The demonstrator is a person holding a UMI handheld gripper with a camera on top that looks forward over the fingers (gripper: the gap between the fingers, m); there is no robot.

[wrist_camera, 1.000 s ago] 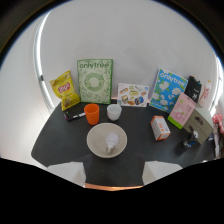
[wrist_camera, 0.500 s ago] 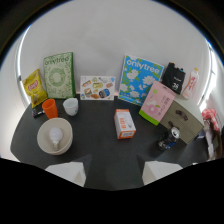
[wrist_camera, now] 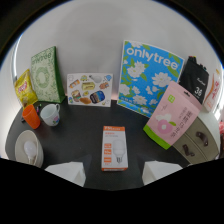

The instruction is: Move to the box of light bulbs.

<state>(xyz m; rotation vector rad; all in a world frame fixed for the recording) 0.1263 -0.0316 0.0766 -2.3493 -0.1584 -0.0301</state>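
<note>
The light bulb box [wrist_camera: 114, 147] is orange and white with a bulb pictured on it. It lies flat on the dark table [wrist_camera: 75, 137], just ahead of my fingers and roughly centred between them. My gripper [wrist_camera: 113, 176] is open; its two white fingertips [wrist_camera: 67, 172] show at the near edge with nothing between them.
A pink packet [wrist_camera: 172, 122] leans to the right of the box, with a blue onlytree box [wrist_camera: 147, 77] behind it. A sticker card [wrist_camera: 90, 90], green box [wrist_camera: 46, 74], yellow snack bag [wrist_camera: 24, 87], orange cup [wrist_camera: 31, 116], white mug [wrist_camera: 50, 114] and white bowl [wrist_camera: 27, 148] stand to the left.
The view has swung right and moved closer. The light bulb box went from the right of the scene to just ahead of the fingers, and the bowl slid off to the left.
</note>
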